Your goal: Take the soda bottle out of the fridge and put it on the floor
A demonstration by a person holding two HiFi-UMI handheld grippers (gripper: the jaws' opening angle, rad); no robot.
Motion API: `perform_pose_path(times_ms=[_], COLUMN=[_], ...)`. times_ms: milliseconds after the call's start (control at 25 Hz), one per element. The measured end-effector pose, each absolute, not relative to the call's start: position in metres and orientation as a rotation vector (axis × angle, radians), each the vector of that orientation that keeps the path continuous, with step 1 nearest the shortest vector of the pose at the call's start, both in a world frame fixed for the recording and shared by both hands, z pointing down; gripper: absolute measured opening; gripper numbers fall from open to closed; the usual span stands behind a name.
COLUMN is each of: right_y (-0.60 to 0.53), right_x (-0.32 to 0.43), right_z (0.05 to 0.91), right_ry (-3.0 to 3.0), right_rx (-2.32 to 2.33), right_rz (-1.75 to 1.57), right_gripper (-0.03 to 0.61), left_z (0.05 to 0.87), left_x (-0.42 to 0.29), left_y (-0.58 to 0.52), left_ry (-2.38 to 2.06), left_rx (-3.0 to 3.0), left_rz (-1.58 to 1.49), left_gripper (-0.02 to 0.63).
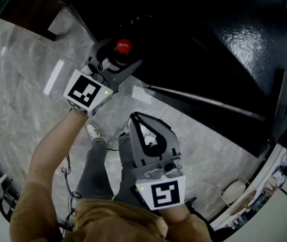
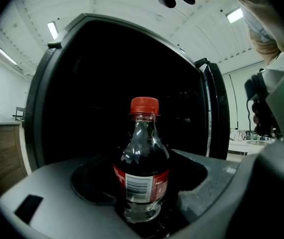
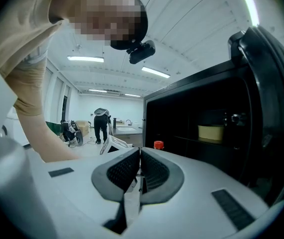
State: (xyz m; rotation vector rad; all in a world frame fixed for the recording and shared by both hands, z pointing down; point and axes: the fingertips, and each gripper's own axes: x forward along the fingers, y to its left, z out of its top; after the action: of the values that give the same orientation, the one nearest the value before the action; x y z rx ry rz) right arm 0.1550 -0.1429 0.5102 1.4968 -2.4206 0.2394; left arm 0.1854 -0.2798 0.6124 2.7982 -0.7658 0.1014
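Red-capped soda bottle (image 2: 143, 158) upright, clamped low on its body in our left gripper (image 1: 119, 59) jaws, at front of open fridge (image 1: 209, 59), not yet on floor (image 1: 27, 100). Right gripper (image 3: 140, 156) jaws pressed together, empty.

Risks we judge:
- slick plastic slipping from low grip
- bottle toppling if we set it down tilted

We count: one bottle, one fridge, two grippers.

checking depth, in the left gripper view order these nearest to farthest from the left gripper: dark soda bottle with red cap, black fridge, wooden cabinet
1. dark soda bottle with red cap: centre, between the jaws.
2. black fridge: directly behind the bottle.
3. wooden cabinet: far left, beyond the fridge's edge.
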Motion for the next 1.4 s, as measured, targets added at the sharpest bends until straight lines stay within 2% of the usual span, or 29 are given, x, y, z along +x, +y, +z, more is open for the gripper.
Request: perform_pose_path(times_ms=[560,920,1400], right_y=[-0.147,-0.142,-0.123], right_x=[0.107,0.1,0.087], right_z=[0.535,0.554,0.563], right_ry=[-2.427,-2.431,-2.428], right_rx=[1.409,1.351,1.296], right_rz=[0.18,0.195,0.181], right_gripper=[0.003,0.003,0.003], left_z=[0.636,0.666,0.658], left_x=[0.089,0.077,0.057], left_y=[-0.234,-0.193,-0.165], left_ry=[-0.859,-0.857,-0.915], left_rx=[2.686,2.724,2.712], left_rz=[0.135,0.188,0.15], left_gripper=[0.31,0.31,0.31])
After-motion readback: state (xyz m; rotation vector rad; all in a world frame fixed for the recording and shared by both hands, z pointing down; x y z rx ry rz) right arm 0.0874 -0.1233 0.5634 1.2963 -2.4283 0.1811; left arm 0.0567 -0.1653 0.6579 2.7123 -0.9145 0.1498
